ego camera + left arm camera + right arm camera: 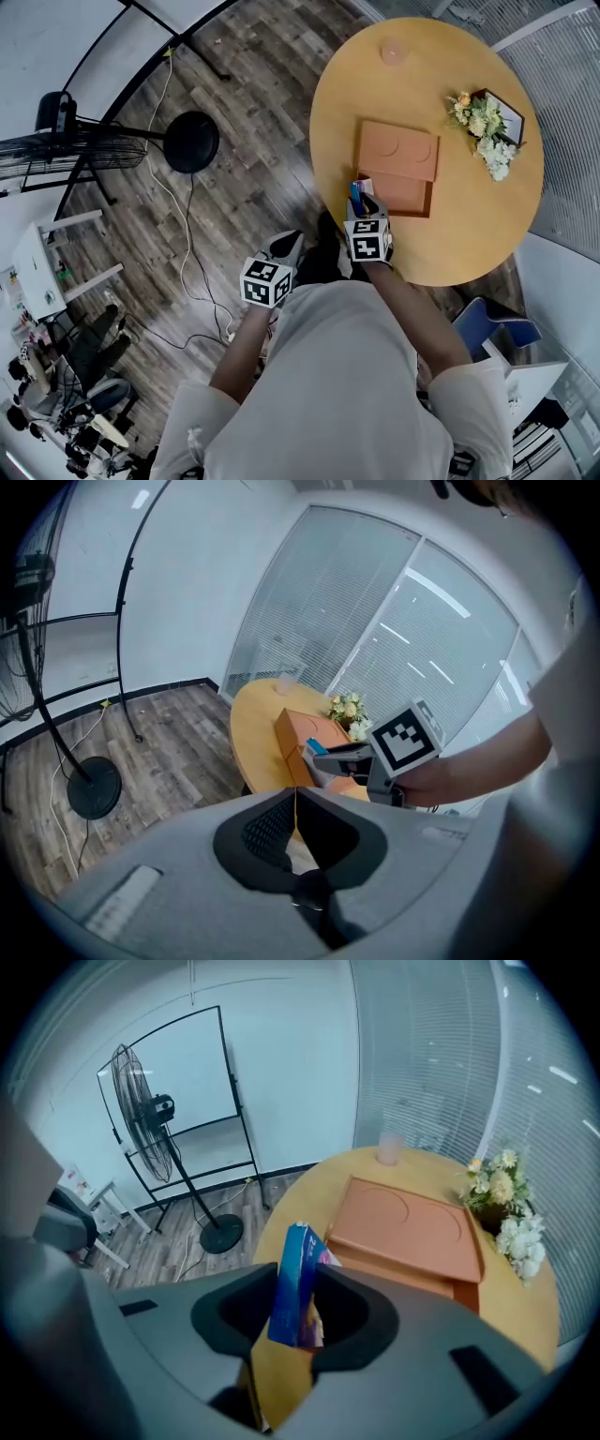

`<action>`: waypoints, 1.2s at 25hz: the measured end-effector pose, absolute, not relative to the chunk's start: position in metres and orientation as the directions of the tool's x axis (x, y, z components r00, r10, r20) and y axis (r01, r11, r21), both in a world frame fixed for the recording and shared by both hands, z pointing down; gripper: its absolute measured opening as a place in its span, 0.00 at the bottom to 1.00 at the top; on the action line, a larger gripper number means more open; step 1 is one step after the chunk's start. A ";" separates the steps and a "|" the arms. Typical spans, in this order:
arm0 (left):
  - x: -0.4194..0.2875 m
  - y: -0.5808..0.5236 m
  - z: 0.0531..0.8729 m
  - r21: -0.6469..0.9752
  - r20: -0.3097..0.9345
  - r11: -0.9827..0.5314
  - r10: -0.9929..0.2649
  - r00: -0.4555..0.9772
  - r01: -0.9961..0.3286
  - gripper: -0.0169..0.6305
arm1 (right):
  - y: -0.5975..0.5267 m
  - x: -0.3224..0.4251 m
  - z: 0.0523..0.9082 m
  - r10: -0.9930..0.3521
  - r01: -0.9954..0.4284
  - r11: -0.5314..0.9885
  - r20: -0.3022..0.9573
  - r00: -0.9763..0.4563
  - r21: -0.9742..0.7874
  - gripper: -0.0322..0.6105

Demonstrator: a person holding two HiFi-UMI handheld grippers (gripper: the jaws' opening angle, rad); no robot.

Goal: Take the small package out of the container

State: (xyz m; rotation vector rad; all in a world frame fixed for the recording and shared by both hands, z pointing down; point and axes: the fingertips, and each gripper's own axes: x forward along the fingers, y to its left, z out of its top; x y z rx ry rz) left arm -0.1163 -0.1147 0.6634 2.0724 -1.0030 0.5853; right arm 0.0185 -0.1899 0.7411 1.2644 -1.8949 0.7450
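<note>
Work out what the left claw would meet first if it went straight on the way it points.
Most likely the near edge of the table, with the box just behind. The left claw sits off the table, angled down, so depth is uncertain.

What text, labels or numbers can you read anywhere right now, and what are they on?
No text can be read in any view.
On the small package: print on the blue face, too blurred to read.
On the marker cubes: black-and-white square patterns only, no words.
On the orange container: two circle outlines on the lid, no lettering.
</note>
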 end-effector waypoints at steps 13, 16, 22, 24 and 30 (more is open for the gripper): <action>-0.108 -0.116 0.651 0.421 0.631 -0.524 -0.417 0.654 -0.740 0.06 | -0.184 0.061 0.689 -0.629 -0.966 0.257 0.761 -0.159 0.011 0.16; -0.095 -0.117 0.642 0.414 0.617 -0.561 -0.406 0.674 -0.717 0.06 | -0.180 0.072 0.665 -0.663 -0.972 0.236 0.730 -0.166 -0.006 0.16; -0.057 -0.119 0.622 0.402 0.581 -0.615 -0.401 0.708 -0.678 0.06 | -0.165 0.115 0.608 -0.745 -0.976 0.218 0.647 -0.165 0.002 0.16; -0.042 -0.112 0.614 0.394 0.573 -0.633 -0.398 0.716 -0.667 0.06 | -0.153 0.130 0.589 -0.765 -0.976 0.220 0.622 -0.168 0.007 0.16; -0.008 -0.076 0.588 0.353 0.552 -0.680 -0.403 0.730 -0.642 0.06 | -0.103 0.171 0.537 -0.832 -0.979 0.202 0.528 -0.169 0.006 0.16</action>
